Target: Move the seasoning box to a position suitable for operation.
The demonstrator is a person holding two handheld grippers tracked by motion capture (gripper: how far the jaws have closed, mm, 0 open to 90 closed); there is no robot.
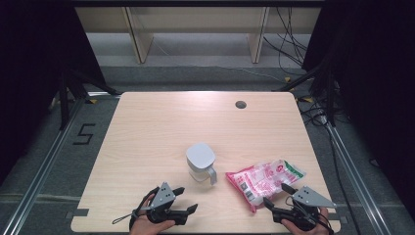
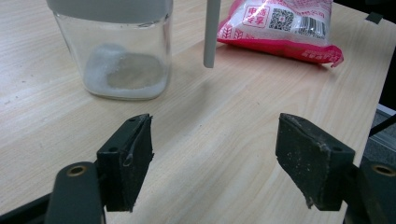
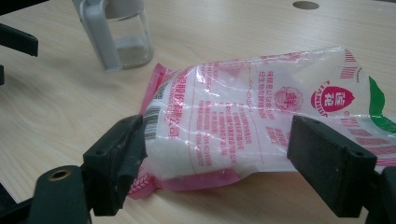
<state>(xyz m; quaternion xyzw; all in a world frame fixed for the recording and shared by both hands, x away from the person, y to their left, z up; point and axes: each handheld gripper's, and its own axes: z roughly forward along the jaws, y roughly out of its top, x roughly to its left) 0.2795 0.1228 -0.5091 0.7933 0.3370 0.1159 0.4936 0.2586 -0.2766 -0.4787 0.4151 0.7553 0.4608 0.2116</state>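
Left gripper [image 1: 187,199], high view: held low over the near edge of the light wooden table [image 1: 147,137], jaws spread wide with nothing between them, pointing toward the table's middle and right. The person's left hand [image 1: 144,220] wraps the black body from below, and the grey three-cornered plate lies on top. In the left gripper view both black pads [image 2: 130,158] stand well apart over bare wood.

Right gripper [image 1: 277,194], high view: held at the near right corner, jaws likewise spread, pointing away and to the left toward the near end of the bag. The right hand [image 1: 308,225] grips the body from below. In the right gripper view the jaws stand on either side of the bag's near end; the left pad [image 3: 128,144] lies at the bag's edge (contact cannot be judged), the right pad is clear of the plastic, and nothing is pinched.

Clear glass jar with a grey square lid and grey side handle [image 1: 200,163]: upright near the table's middle, just ahead of the left gripper, with a little white powder at its bottom [image 2: 123,70].

Pink-and-clear plastic bag of white granules [image 1: 264,178]: flat on the table, just right of the jar, not touching it.

Grey round cable hole [image 1: 240,104]: far side of the table.
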